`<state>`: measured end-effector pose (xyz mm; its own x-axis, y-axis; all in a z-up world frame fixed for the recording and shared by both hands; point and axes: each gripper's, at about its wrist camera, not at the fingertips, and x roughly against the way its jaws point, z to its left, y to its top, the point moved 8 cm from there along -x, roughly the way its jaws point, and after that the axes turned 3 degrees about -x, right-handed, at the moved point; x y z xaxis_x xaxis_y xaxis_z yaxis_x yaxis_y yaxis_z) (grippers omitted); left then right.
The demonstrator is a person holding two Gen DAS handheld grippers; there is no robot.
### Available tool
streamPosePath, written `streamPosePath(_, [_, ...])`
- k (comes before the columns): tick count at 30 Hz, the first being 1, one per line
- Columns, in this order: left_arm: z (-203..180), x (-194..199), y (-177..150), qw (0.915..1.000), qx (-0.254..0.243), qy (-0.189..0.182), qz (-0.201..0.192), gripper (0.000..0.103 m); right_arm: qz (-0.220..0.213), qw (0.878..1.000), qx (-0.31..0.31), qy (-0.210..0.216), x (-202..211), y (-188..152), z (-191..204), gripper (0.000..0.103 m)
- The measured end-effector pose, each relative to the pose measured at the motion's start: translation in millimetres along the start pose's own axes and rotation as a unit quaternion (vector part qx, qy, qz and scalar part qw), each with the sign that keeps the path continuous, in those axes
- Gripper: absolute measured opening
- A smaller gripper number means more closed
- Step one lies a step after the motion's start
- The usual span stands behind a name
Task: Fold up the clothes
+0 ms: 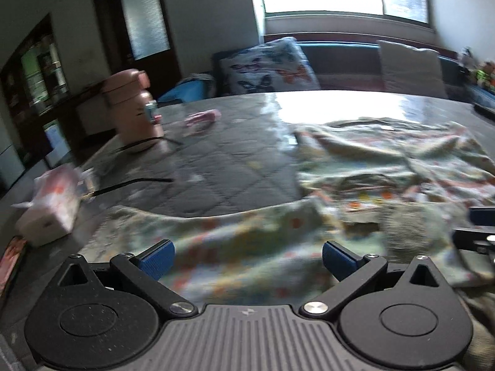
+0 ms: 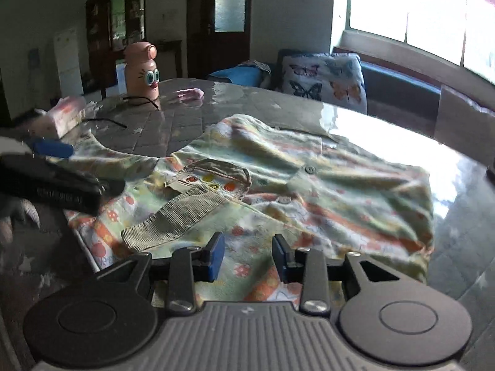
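we hover over the shirt (image 2: 278,167)
left gripper (image 1: 246,259) wide open, right gripper (image 2: 247,255) partly open; both above the fabric, holding nothing.

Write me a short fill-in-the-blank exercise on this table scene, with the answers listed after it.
1. The pillow behind the table is printed with ____.
2. The pink bottle has a cartoon ____ painted on it.
3. The garment lies spread on the table, and both the left tool and the right tool are ____ above it.
4. Next to the bottle lies a black ____.

Answers: butterflies; face; open; cable
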<state>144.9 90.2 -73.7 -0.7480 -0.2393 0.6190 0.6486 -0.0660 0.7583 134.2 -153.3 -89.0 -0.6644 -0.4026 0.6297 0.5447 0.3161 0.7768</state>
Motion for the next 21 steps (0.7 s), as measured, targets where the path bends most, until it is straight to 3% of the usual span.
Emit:
streamPosePath(14, [50, -9, -6, 0.9955, 0.044, 0.082, 0.019, 0.098, 0.010, 1.000, -0.013, 0.018, -2, -5, -1, 0.039])
streamPosePath(21, [89, -15, -8, 0.9846, 0.089, 0.148, 0.029, 0.097, 0.011, 1.000, -0.019, 0.021, -2, -6, -2, 0.040])
